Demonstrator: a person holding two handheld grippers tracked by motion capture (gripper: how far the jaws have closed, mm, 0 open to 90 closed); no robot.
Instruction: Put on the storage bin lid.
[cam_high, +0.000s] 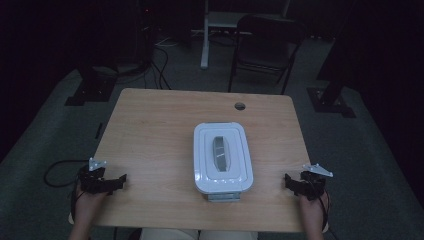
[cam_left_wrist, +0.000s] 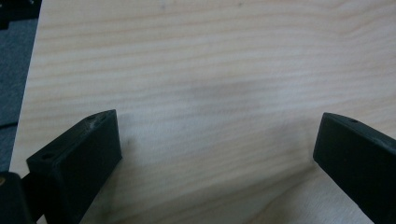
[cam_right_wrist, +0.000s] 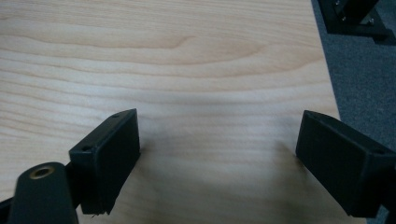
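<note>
White lidded box (cam_high: 223, 157) sits in the middle of the wooden table (cam_high: 150, 130). Left gripper (cam_high: 117, 182) and right gripper (cam_high: 288, 181) rest well apart from it, both with jaws wide and holding nothing.

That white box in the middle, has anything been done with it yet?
Nothing looks done: the white box sits shut, lid on, in the middle of the table. In hand: nothing. The left tongs and right tongs rest open at the near corners, apart from it. Reaching and handling the box are all left.
</note>
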